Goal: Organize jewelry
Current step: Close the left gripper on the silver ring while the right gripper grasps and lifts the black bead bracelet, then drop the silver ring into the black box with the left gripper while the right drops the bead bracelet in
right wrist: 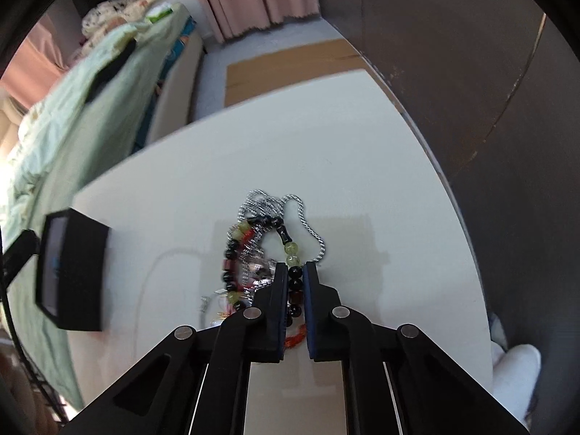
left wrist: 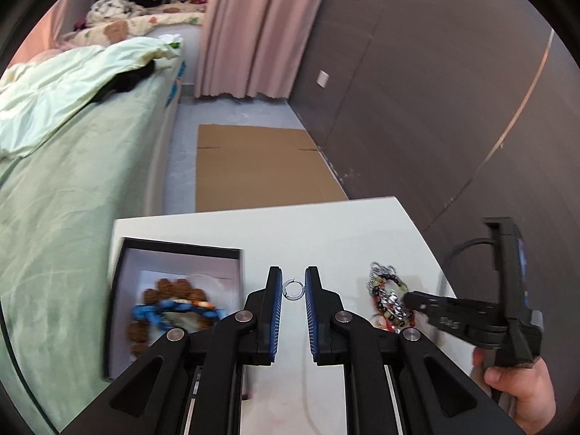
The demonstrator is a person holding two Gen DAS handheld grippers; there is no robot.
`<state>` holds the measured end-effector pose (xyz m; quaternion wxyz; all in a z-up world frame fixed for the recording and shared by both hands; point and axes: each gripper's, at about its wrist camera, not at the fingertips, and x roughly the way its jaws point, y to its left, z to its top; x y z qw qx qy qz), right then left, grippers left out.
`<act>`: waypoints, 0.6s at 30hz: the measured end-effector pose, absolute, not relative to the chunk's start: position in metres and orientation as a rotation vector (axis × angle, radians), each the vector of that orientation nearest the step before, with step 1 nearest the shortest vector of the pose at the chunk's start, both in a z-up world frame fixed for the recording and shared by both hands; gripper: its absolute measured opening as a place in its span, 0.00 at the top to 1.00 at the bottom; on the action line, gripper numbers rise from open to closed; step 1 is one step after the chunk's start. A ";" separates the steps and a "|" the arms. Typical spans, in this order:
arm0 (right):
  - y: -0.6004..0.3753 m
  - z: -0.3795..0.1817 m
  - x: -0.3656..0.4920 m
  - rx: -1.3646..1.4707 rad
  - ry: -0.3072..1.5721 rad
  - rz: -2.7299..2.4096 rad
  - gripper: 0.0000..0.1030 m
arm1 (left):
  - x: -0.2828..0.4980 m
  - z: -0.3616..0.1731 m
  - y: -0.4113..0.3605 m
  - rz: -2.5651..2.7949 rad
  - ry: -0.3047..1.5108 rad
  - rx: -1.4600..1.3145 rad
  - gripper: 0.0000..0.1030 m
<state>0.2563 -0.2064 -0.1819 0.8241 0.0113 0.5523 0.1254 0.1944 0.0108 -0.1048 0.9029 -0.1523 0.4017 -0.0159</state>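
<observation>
A small silver ring [left wrist: 293,289] lies on the white table [left wrist: 326,232], between the tips of my open left gripper [left wrist: 293,281]. Left of it a black jewelry box [left wrist: 174,290] holds a brown bead bracelet [left wrist: 170,290] and a blue one [left wrist: 152,311]. At the right lies a tangle of beaded bracelets and silver chain [left wrist: 388,299]. My right gripper [right wrist: 294,270] is shut on the black, green and red bead bracelet [right wrist: 291,253] in that pile; it shows from the side in the left wrist view [left wrist: 411,297]. The silver chain [right wrist: 308,224] lies among the beads.
A bed with green sheets [left wrist: 72,181] stands left of the table. Flat cardboard [left wrist: 261,166] lies on the floor beyond the table's far edge. A dark wall [left wrist: 435,108] runs along the right. The box also shows at the left in the right wrist view [right wrist: 72,275].
</observation>
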 end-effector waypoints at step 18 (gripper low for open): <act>-0.199 -0.121 0.219 0.364 0.953 0.497 0.91 | 0.181 -0.132 0.061 0.052 0.978 -0.457 0.85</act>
